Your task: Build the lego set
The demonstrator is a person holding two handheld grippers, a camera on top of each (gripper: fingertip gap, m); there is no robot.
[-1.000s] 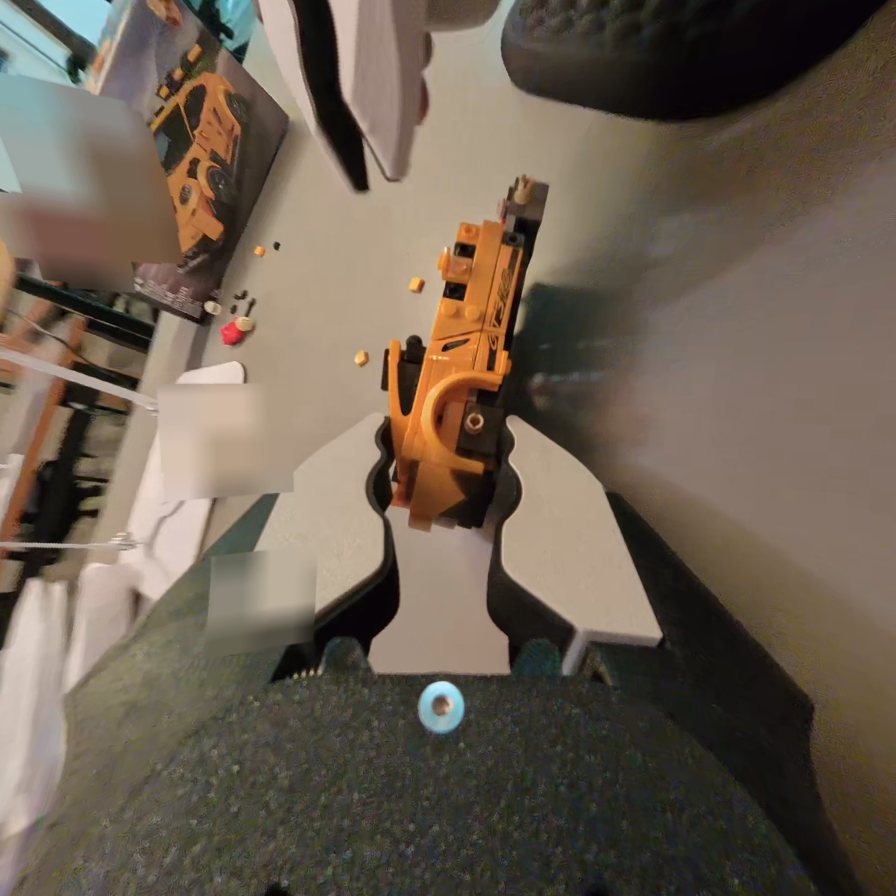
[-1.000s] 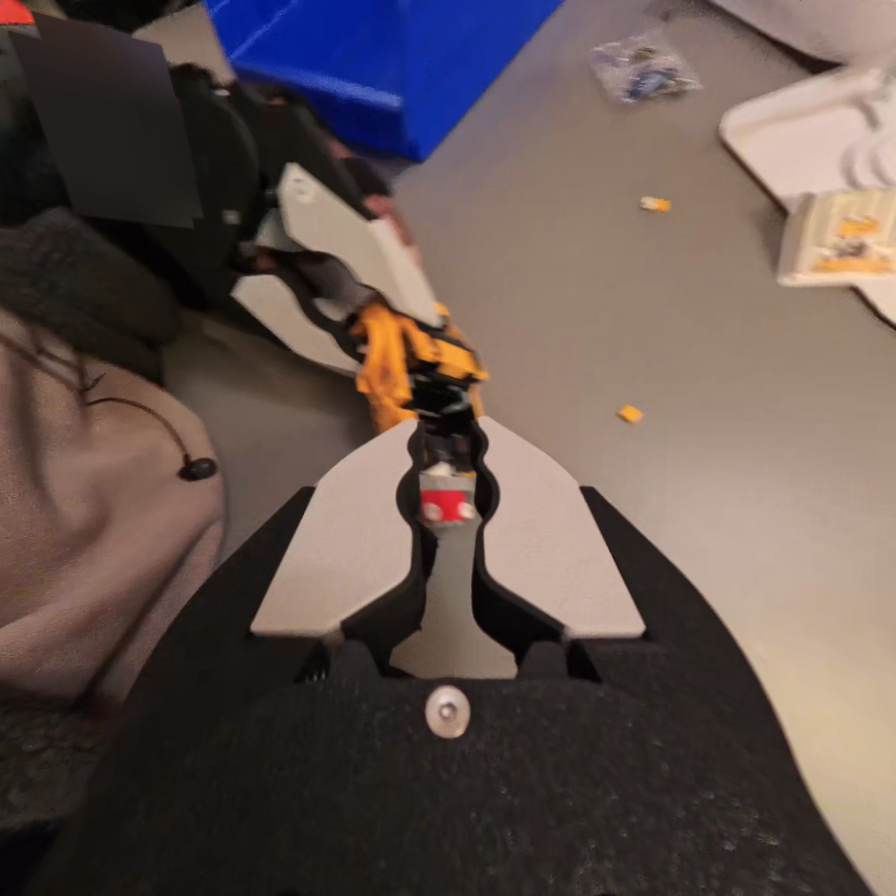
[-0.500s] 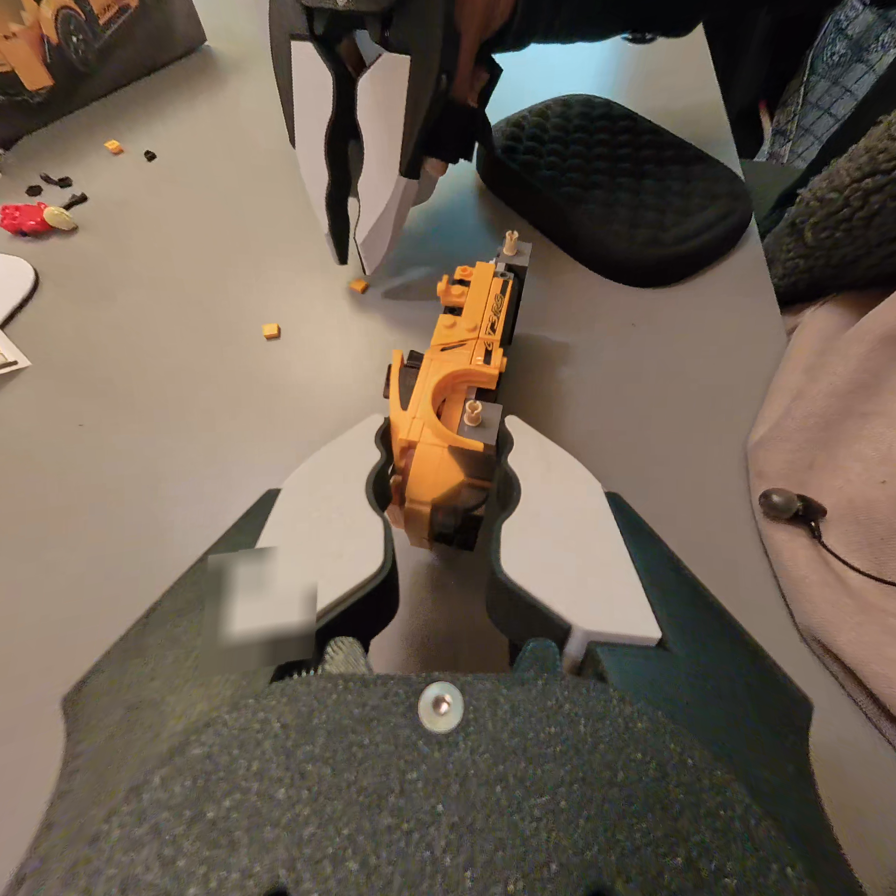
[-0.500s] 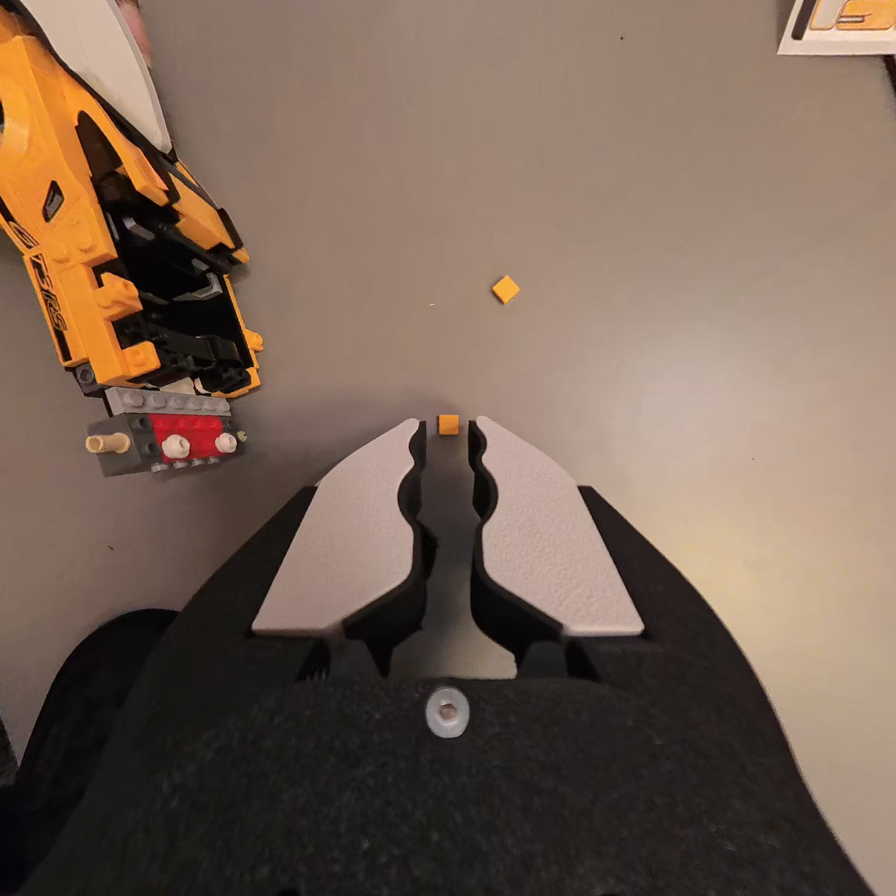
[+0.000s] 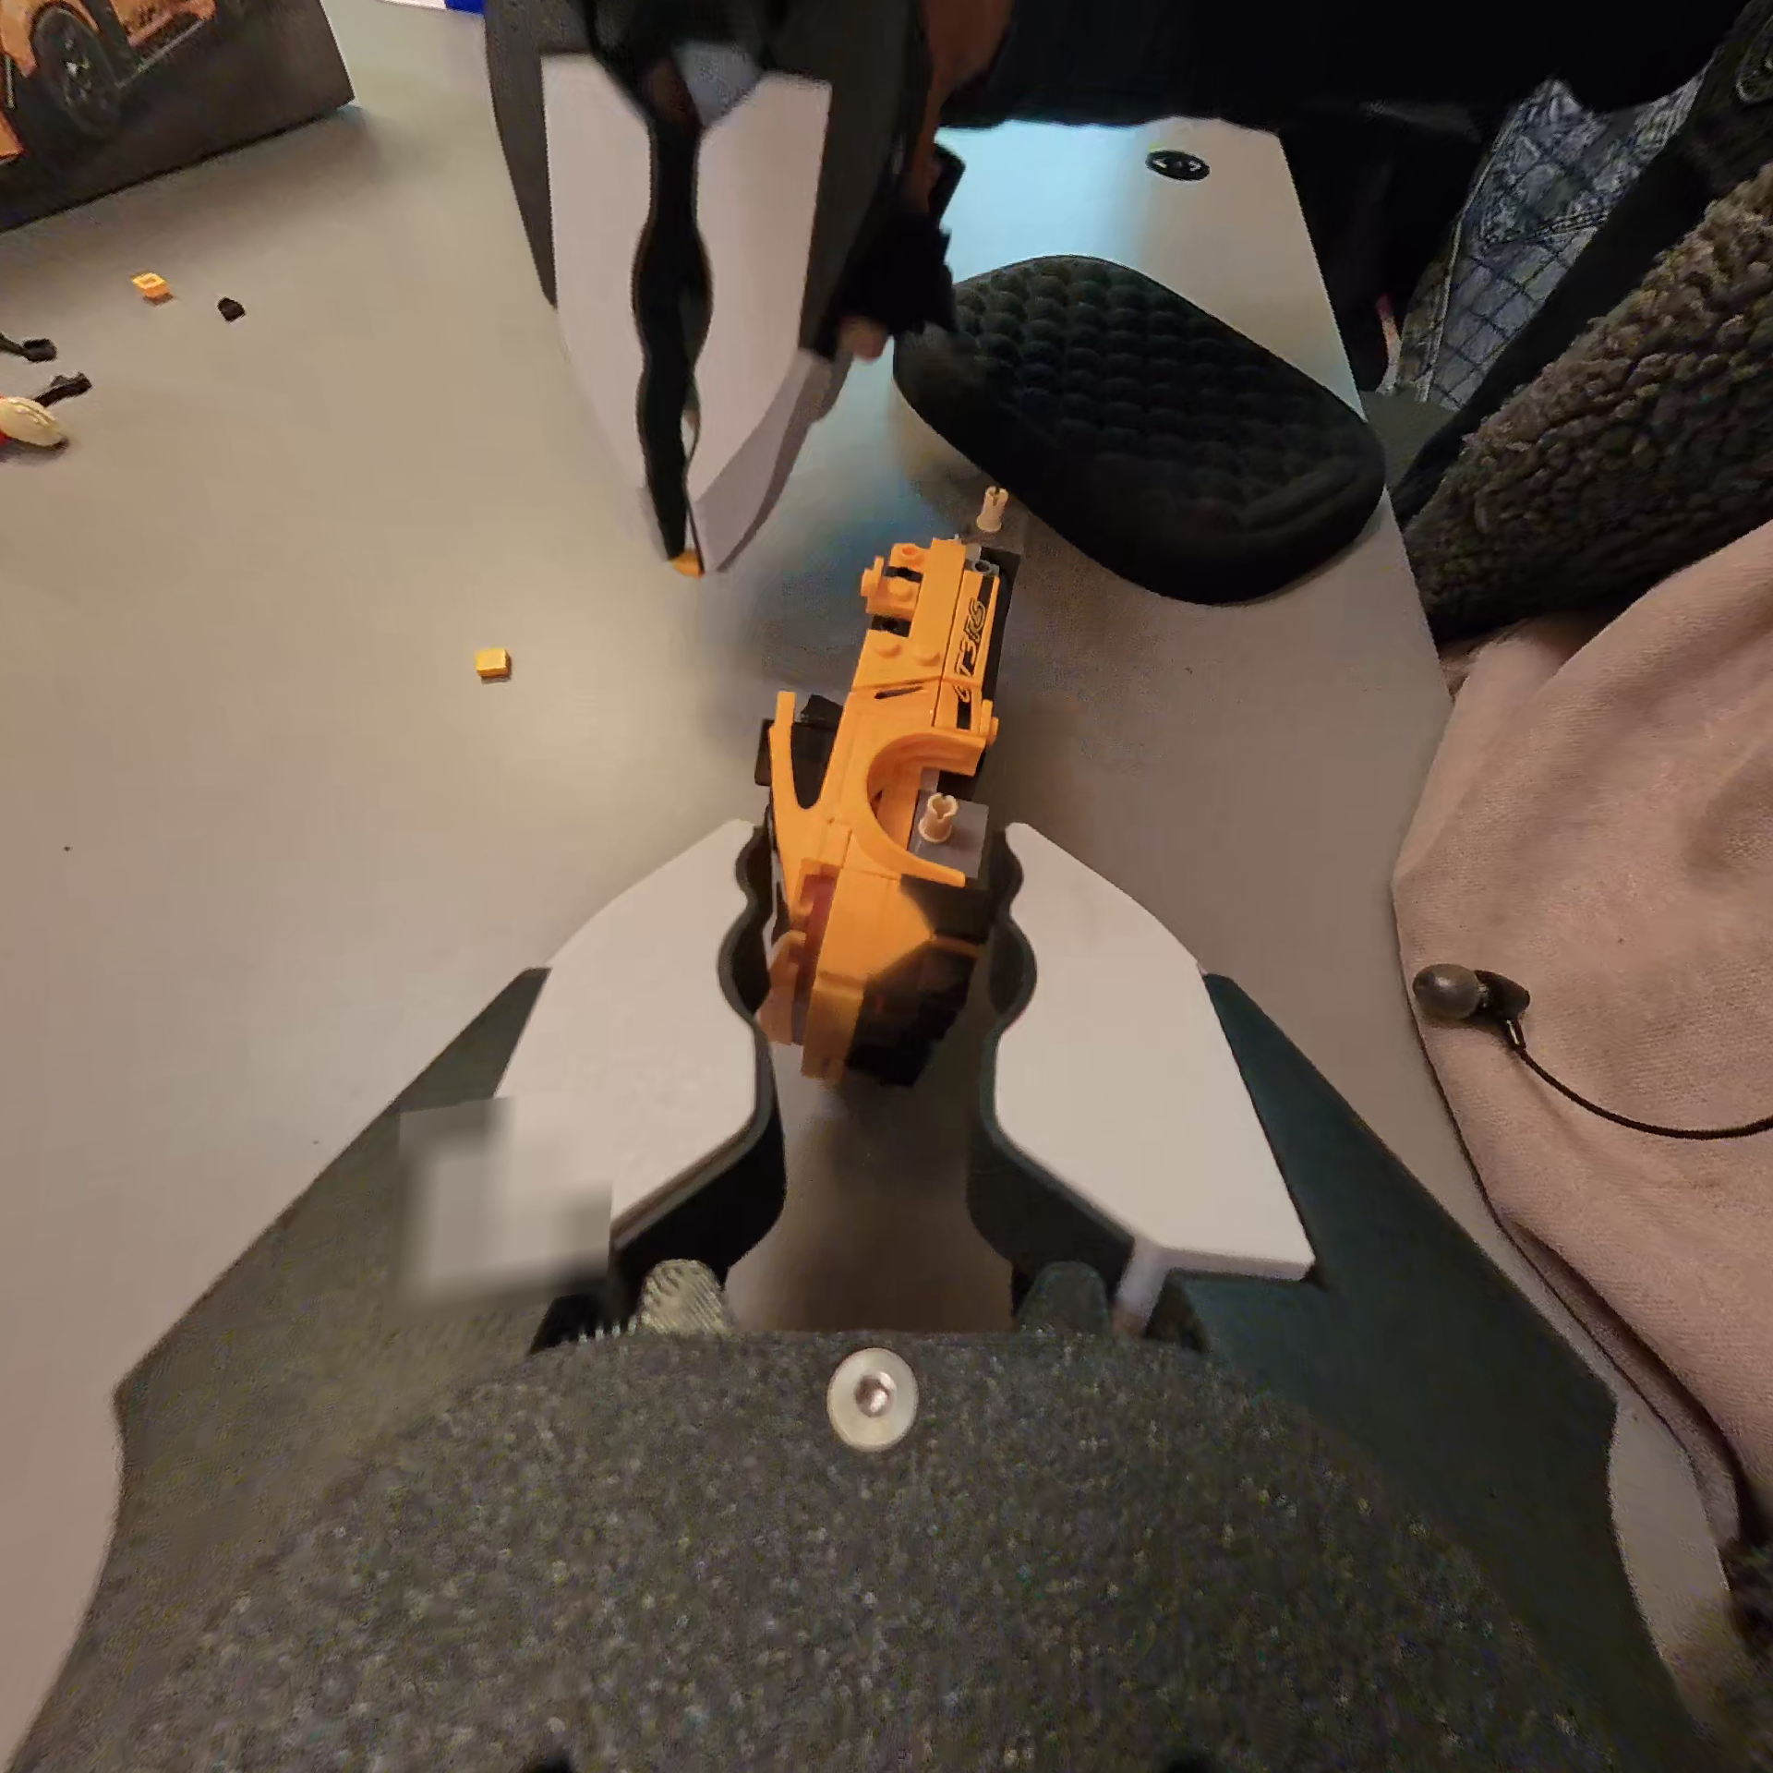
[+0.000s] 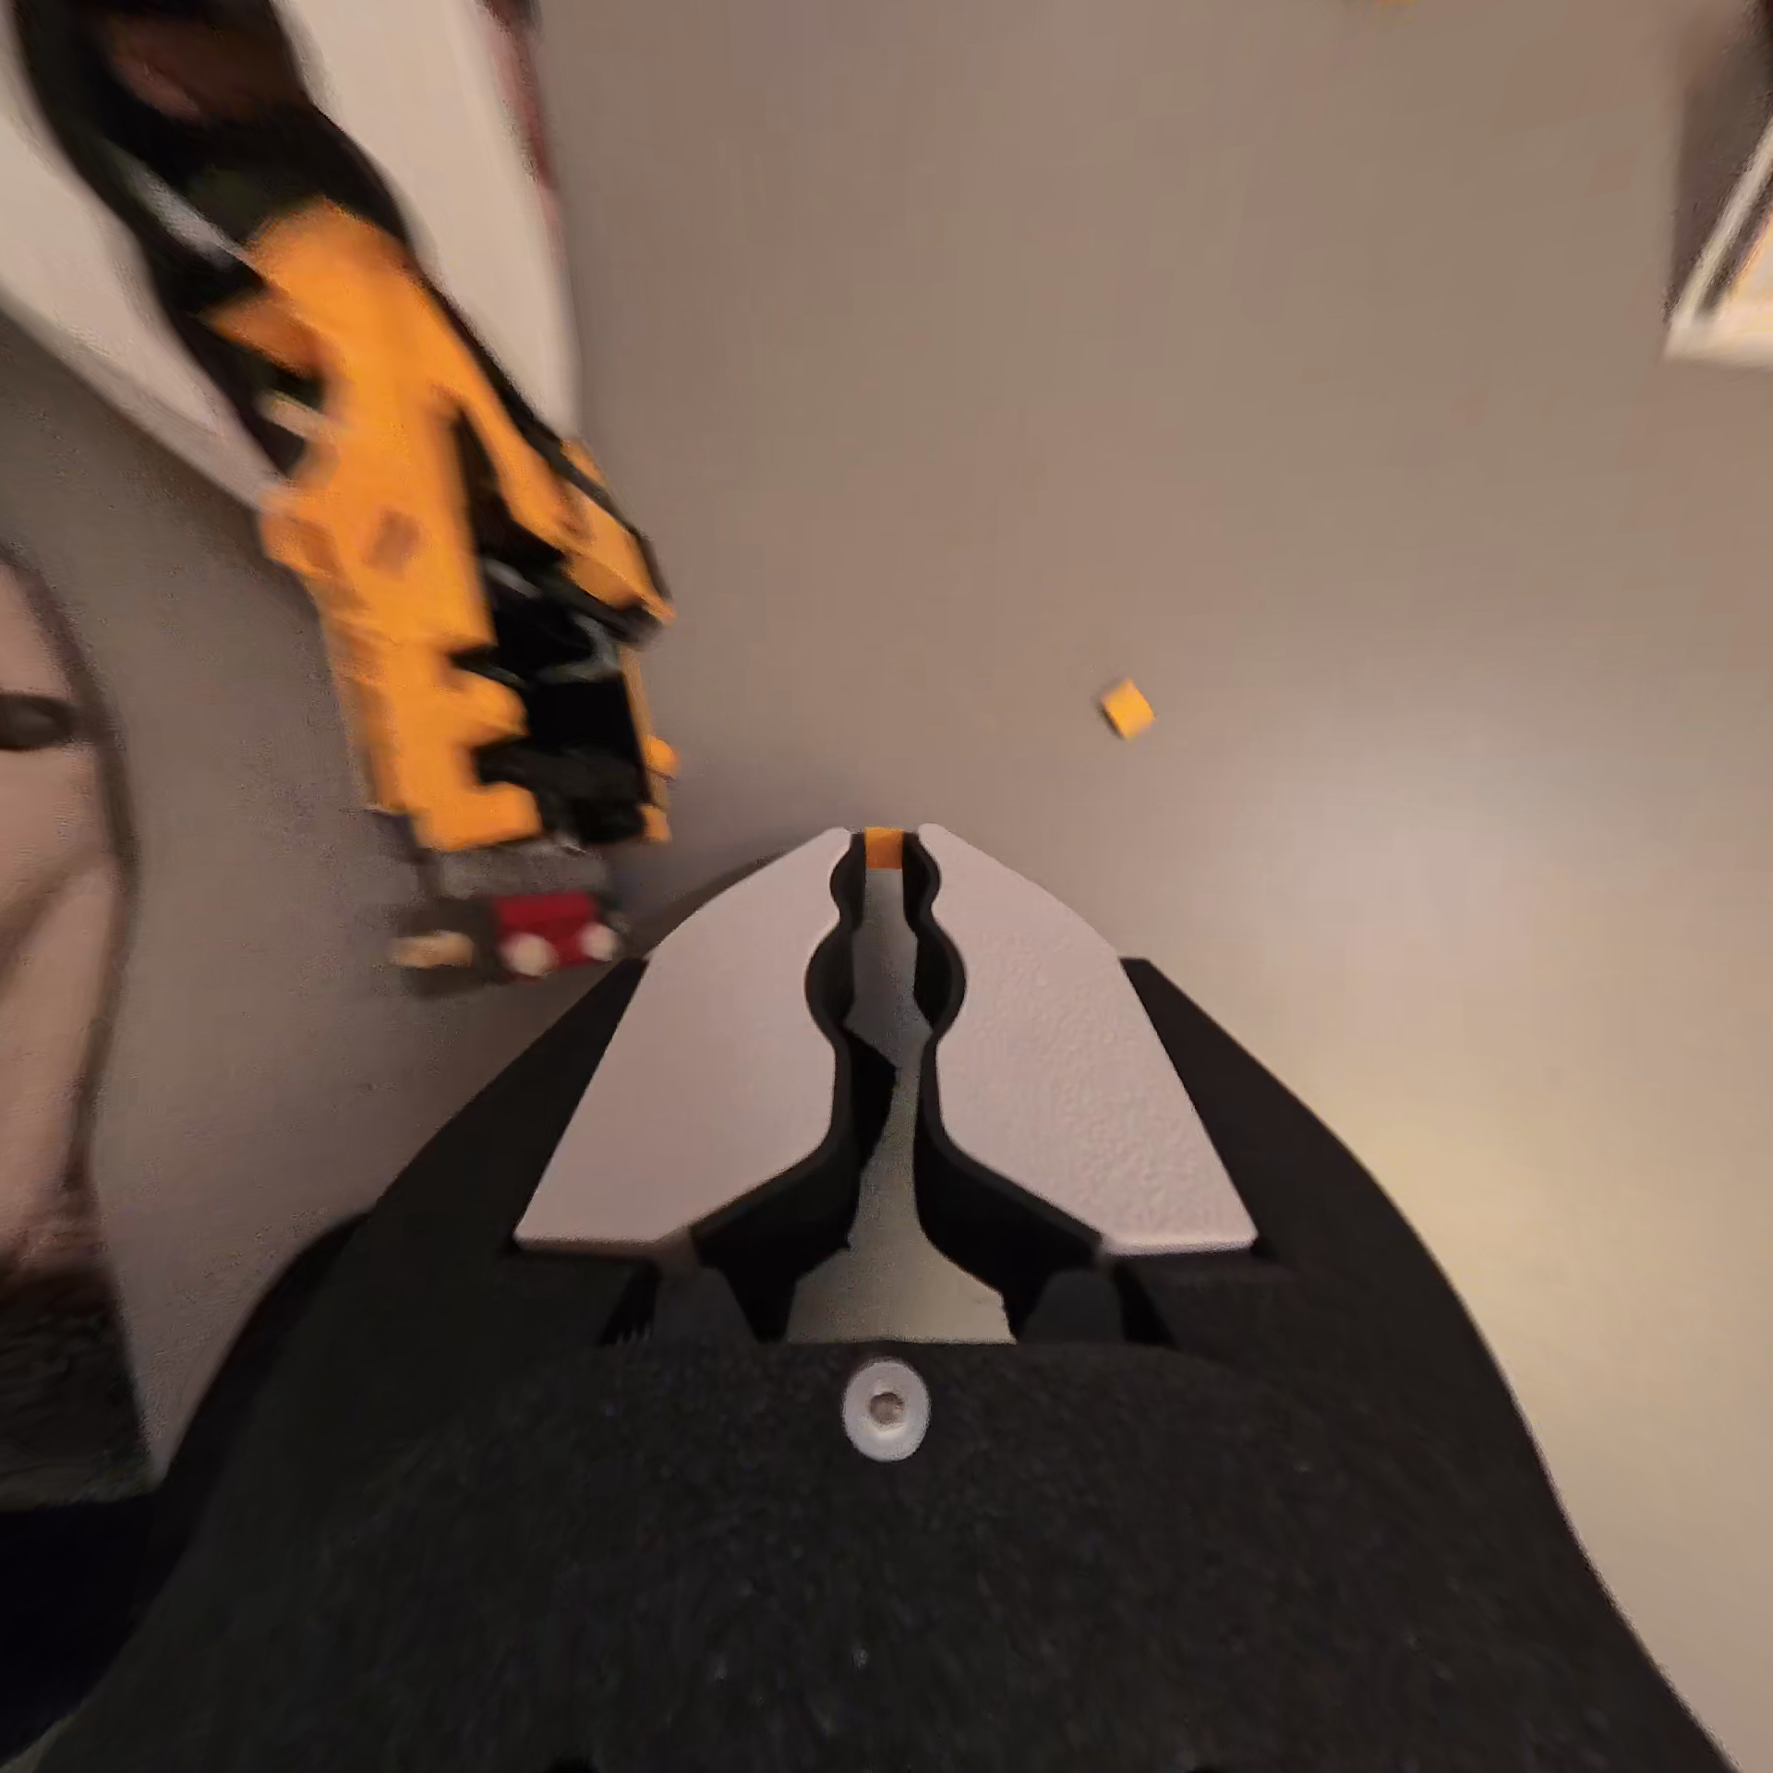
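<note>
The left gripper clamps the front of an orange and black brick car whose far end rests on the grey table. The right gripper pinches a tiny orange tile at its tips, beside the car; another tile lies near

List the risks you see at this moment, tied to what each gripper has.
1. The right gripper pinches a tiny orange piece at its very fingertips; it could easily pop out.
2. The orange brick car is clamped by the left gripper at one end only and juts far forward, so pressing on it might lever it loose.
</note>
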